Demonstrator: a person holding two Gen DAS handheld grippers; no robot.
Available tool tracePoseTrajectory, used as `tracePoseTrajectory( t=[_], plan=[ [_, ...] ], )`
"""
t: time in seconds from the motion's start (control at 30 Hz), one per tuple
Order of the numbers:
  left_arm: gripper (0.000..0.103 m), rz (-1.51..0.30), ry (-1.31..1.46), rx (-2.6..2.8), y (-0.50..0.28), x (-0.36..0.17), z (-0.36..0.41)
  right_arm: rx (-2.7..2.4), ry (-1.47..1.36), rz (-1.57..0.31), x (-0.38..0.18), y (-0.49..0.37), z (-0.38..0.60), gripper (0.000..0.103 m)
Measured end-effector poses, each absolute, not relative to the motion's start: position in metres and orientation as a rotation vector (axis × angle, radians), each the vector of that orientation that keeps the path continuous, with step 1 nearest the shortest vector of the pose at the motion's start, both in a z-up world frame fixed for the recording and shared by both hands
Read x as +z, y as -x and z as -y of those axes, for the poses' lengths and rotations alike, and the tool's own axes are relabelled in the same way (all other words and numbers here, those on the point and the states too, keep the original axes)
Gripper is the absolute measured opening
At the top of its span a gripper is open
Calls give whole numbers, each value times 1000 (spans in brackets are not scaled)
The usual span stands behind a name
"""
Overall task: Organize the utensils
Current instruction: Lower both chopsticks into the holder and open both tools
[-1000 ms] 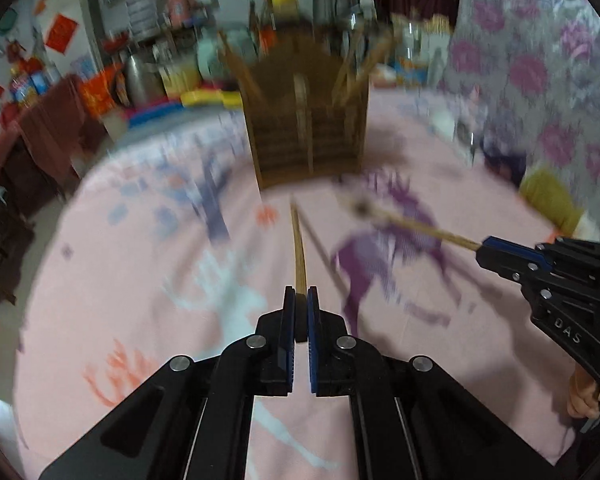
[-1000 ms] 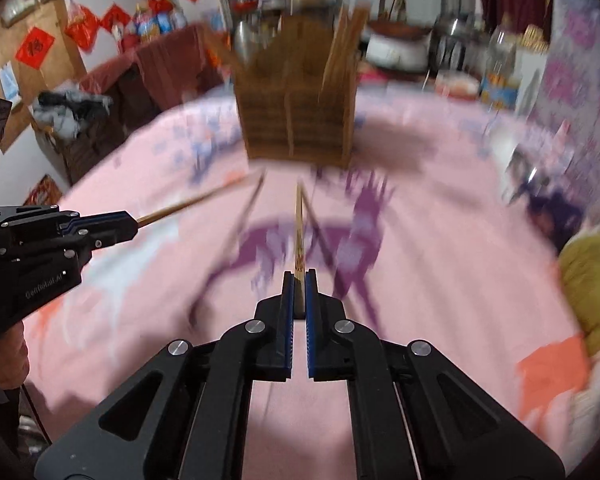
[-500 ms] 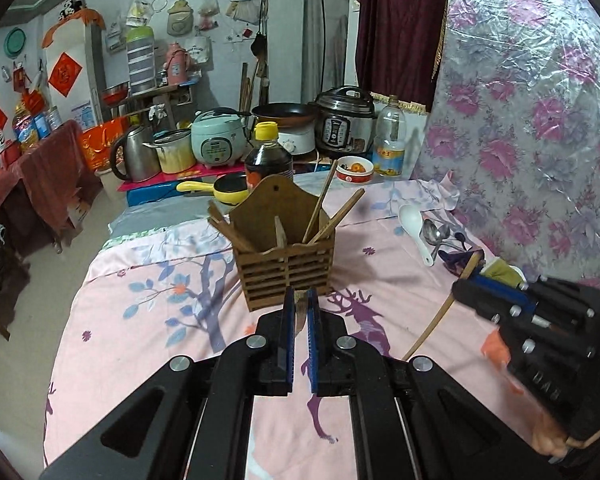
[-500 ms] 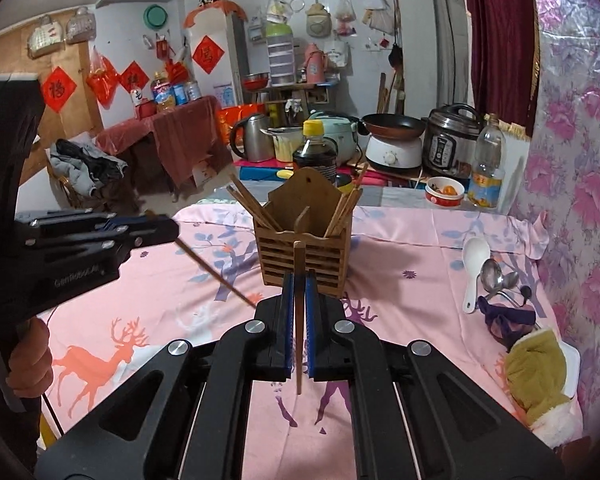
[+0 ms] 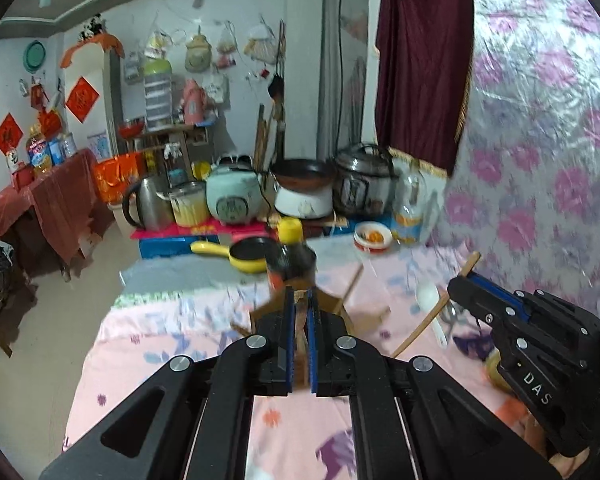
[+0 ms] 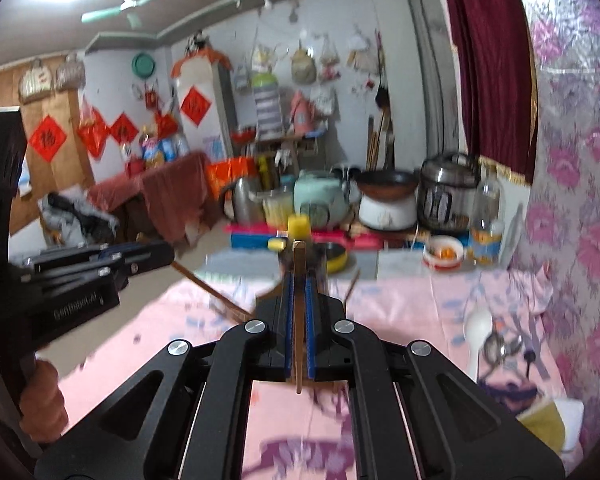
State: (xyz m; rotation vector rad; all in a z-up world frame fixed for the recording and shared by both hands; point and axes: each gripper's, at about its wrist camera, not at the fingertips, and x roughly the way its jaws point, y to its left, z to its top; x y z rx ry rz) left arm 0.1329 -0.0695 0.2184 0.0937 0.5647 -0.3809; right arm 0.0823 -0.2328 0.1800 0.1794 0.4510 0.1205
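My left gripper (image 5: 299, 294) is shut on a wooden chopstick (image 5: 300, 332) that shows as a brown strip between its blue pads. In the right wrist view the left gripper (image 6: 166, 255) is at the left, and its chopstick (image 6: 216, 298) slants down to the right. My right gripper (image 6: 299, 276) is shut on another chopstick (image 6: 299, 320), held upright between its pads. From the left wrist it appears at the right (image 5: 458, 286), its chopstick (image 5: 424, 320) slanting. The wooden utensil holder (image 5: 374, 316) stands on the pink table, mostly hidden behind the fingers.
A white spoon (image 6: 476, 328) and metal spoons (image 6: 500, 344) lie at the table's right side, near a yellow cloth (image 6: 544, 424). A dark bottle with a yellow cap (image 5: 290, 232) stands behind the holder. A yellow pan (image 5: 248, 256), a bowl (image 5: 372, 236) and cookers sit beyond.
Both grippers have risen above the table with their chopsticks and tilted upward. The holder has dropped low in both views, behind the fingers.
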Motion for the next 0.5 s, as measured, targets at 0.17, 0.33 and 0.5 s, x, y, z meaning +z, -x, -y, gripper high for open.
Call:
tracePoseTrajectory(
  t=[0.17, 0.33, 0.5],
  plan=[
    [6, -577, -95, -364, -163, 205, 75, 104, -180, -422, 181, -122, 225, 6],
    [6, -631, -83, -375, -196, 177, 75, 86, -162, -437, 166, -159, 220, 6],
    [6, -688, -59, -385, -218, 149, 71, 78, -160, -483, 133, -182, 218, 6]
  ],
)
